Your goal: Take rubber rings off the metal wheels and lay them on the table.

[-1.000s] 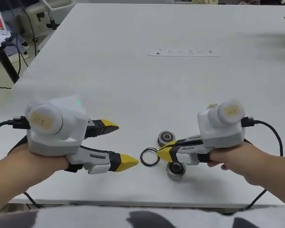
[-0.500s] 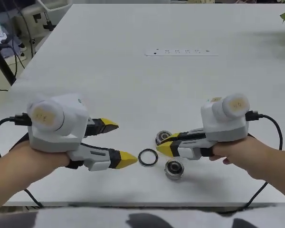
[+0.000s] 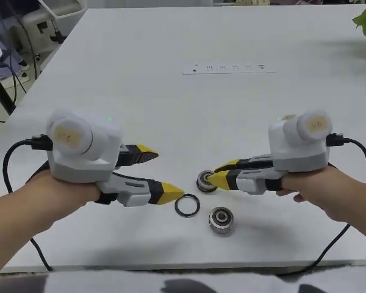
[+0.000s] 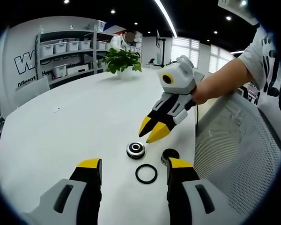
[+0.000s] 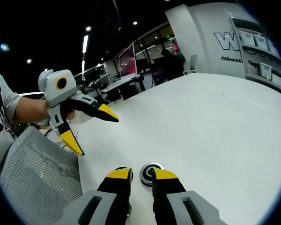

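We see one black rubber ring (image 3: 187, 205) lying flat and free on the white table (image 3: 232, 110), near its front edge, apart from both metal wheels. The first wheel (image 3: 206, 181) lies just beyond the ring. The second wheel (image 3: 221, 219) lies just to the right of the ring, nearer the table edge. In the left gripper view, the ring (image 4: 146, 173) sits between the first wheel (image 4: 136, 150) and the camera, with the second wheel (image 4: 170, 153) beside it.

The right gripper (image 3: 219, 173) points leftward, its yellow tips directly at the first wheel. Its jaws stand narrowly parted and hold nothing. In its own view the right gripper (image 5: 141, 174) frames that wheel (image 5: 151, 172) between its tips.

The left gripper (image 3: 160, 173) hovers left of the ring, with its jaws spread wide and empty and its lower tip near the ring. A potted plant (image 4: 122, 58) stands at the far end of the table.
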Motion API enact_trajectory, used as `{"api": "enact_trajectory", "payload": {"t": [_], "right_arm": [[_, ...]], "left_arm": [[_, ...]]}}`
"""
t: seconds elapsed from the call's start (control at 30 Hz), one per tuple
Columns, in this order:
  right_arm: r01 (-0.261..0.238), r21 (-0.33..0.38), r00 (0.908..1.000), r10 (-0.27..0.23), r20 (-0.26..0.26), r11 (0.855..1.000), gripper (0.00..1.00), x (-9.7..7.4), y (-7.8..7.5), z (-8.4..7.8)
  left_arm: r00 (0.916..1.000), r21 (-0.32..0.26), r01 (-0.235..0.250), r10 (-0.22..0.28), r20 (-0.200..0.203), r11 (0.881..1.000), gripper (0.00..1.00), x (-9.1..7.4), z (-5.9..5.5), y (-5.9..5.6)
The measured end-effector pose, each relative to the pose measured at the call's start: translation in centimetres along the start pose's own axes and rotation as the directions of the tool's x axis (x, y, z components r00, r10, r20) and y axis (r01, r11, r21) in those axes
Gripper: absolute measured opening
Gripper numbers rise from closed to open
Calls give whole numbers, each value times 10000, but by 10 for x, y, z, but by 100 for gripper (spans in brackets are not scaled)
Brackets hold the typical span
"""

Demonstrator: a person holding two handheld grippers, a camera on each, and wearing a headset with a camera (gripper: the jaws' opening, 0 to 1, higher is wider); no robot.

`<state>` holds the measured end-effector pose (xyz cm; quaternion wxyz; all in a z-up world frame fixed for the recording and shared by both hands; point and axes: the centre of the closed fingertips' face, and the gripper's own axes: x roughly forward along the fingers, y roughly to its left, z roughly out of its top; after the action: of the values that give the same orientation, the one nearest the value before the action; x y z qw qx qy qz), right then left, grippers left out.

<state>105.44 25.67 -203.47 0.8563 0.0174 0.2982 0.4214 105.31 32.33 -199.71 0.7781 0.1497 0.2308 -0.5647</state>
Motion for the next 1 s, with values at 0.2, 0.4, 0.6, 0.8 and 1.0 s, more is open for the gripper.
{"api": "enact_trajectory", "payload": {"t": [0.2,0.4,0.6,0.8,1.0], "right_arm": [[273,-19,9996,-273,75,9996,15,-5,-12,1],[460,-196,9989,-462,-104,9987,16,-5,-20,-5],[492,-376,9983,-503,-301,9981,17,-4,-21,-12],[395,-567,9976,-426,-554,9976,18,-1,-19,-20],[275,-695,9968,-326,-729,9972,19,2,-18,-25]], "left_arm": [[10000,-199,71,-72,-9,9998,51,8,2,3],[9999,-99,17,-19,-142,9999,51,17,2,8],[9996,-98,51,-54,-295,9999,50,28,0,10],[9990,-187,139,-147,-432,9997,49,40,-3,12],[9978,-268,295,-310,-581,9992,47,52,-6,11]]}}
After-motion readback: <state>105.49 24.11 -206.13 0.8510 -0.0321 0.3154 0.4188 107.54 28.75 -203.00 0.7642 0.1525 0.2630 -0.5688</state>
